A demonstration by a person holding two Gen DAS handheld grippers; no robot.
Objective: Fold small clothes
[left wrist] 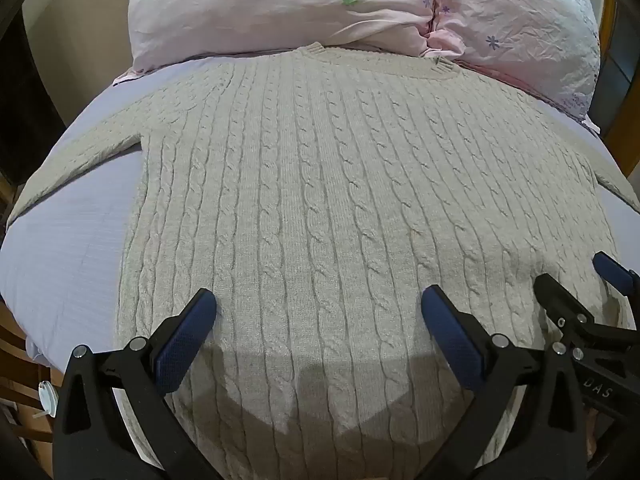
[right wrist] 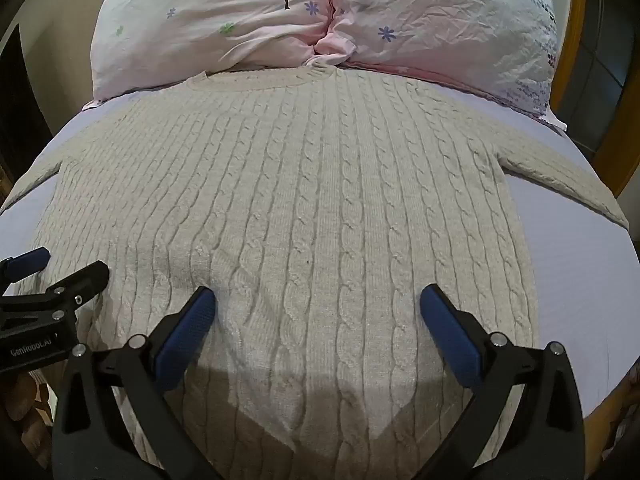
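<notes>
On the bed (left wrist: 60,264), a soft, limp sweater (left wrist: 320,200) is spread flat, best pinched at the near hem; both grippers (left wrist: 319,312) (right wrist: 318,308) are held with jaws apart.

Your left wrist view sits low and close over the sweater's (left wrist: 320,200) hem, facing up its length toward the pillows (left wrist: 360,8). Your right wrist view does likewise, offset right. Both share the sweater (right wrist: 304,200), pillows (right wrist: 320,12), and each other's gripper edge.
</notes>
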